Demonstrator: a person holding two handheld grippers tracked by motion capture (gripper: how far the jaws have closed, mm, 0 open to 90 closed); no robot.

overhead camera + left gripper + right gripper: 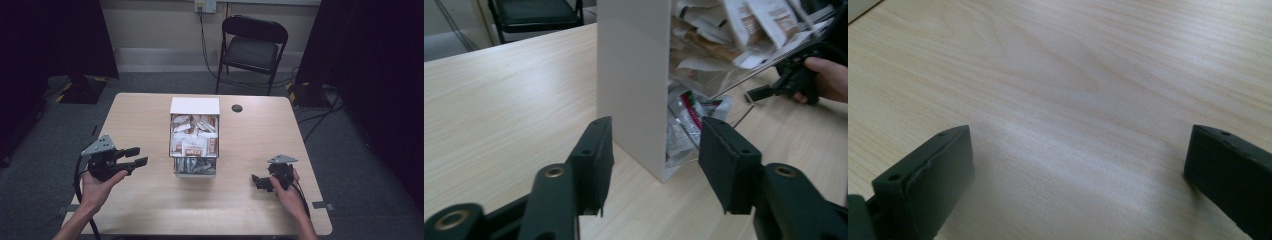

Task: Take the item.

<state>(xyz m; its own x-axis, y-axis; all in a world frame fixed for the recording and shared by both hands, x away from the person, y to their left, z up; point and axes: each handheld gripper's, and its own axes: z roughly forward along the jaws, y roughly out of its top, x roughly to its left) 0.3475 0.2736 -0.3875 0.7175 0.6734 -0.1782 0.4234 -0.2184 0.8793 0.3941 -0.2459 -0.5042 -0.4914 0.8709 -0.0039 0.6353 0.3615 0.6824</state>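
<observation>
A white box with clear drawers (194, 135) stands in the middle of the table, stuffed with paper sachets (194, 142). My left gripper (138, 156) is held above the table to its left, open and empty, pointing at the box. In the left gripper view the box's white side (634, 75) rises just beyond the parted jaws of the left gripper (656, 150), with sachets (744, 25) spilling at its right. My right gripper (260, 182) rests low at the right of the box, open. In the right gripper view the right gripper (1080, 165) has bare wood between its jaws.
The wooden table (150, 200) has a round cable hole (237, 108) behind the box. A black folding chair (252, 47) stands beyond the far edge. Dark curtains hang at both sides. In the left gripper view, the other hand and its gripper (794, 80) are past the box.
</observation>
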